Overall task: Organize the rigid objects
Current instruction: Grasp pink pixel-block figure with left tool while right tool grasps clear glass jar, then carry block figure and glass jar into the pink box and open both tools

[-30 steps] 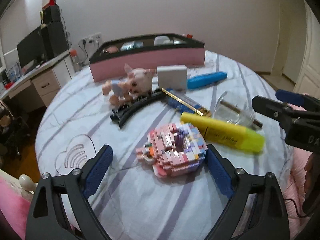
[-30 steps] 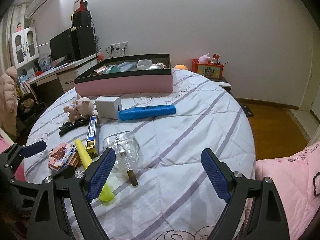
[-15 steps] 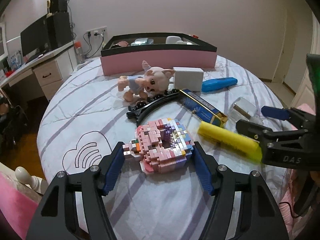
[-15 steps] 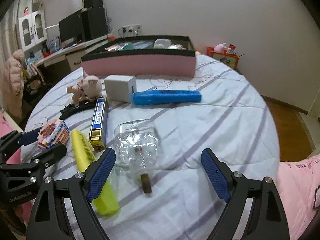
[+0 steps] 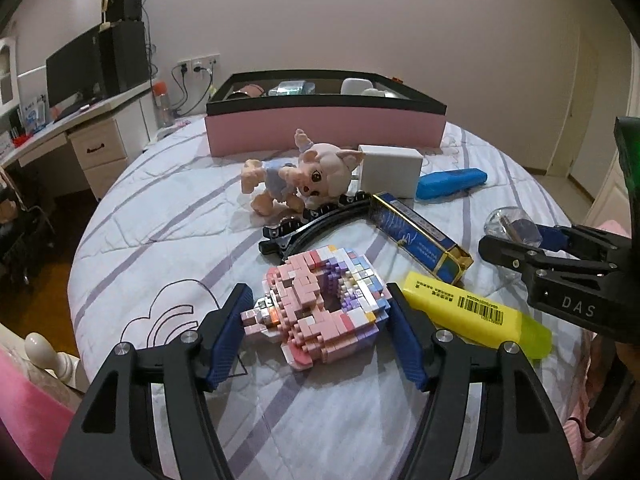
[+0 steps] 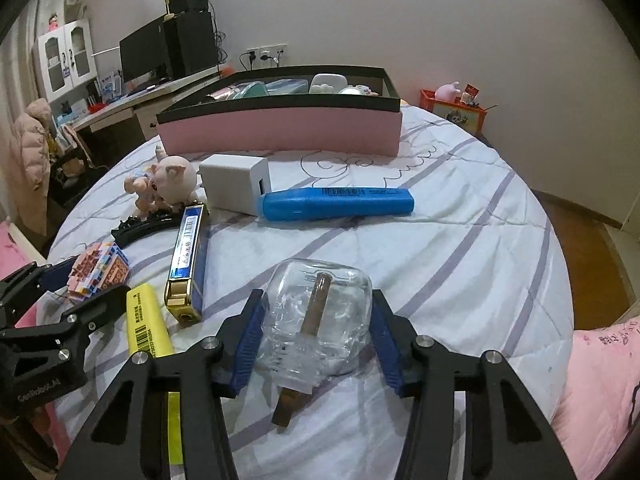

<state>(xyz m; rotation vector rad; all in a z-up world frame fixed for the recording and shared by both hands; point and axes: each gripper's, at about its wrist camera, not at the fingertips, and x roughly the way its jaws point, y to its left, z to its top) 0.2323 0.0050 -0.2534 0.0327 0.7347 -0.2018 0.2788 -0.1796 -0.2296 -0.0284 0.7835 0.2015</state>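
Left gripper (image 5: 318, 332): a second ago its jaws stood wide around the pink brick model (image 5: 320, 300); since then they have narrowed, and both blue pads now sit at the model's sides, seemingly touching it. I judge this a grip nearly or just made. The model rests on the bed (image 5: 160, 208), not lifted.

Brick model's place: on the quilt nearest the left camera, just in front of the black curved hair clip (image 5: 308, 226), with the yellow highlighter (image 5: 476, 312) just to its right.

Middle of the bed: the pig figurine (image 5: 304, 178), white charger block (image 5: 390, 168), blue-and-gold harmonica box (image 5: 416, 236) and blue highlighter (image 6: 338, 202) lie loose, as they did a second ago. The pink storage box (image 6: 280, 126) stands beyond them, already holding several items.

Right gripper (image 6: 316, 338): a second ago it hung open well short of the glass bottle (image 6: 318, 312); it has come forward and drawn in, so the pads flank the bottle's body, close to or on the glass. The bottle lies on its side, its cork toward the camera.

Meaning for the task: both hands look set to lift at once, probably toward the pink box. Smooth glass may slip; the brick model may shed pieces if squeezed.
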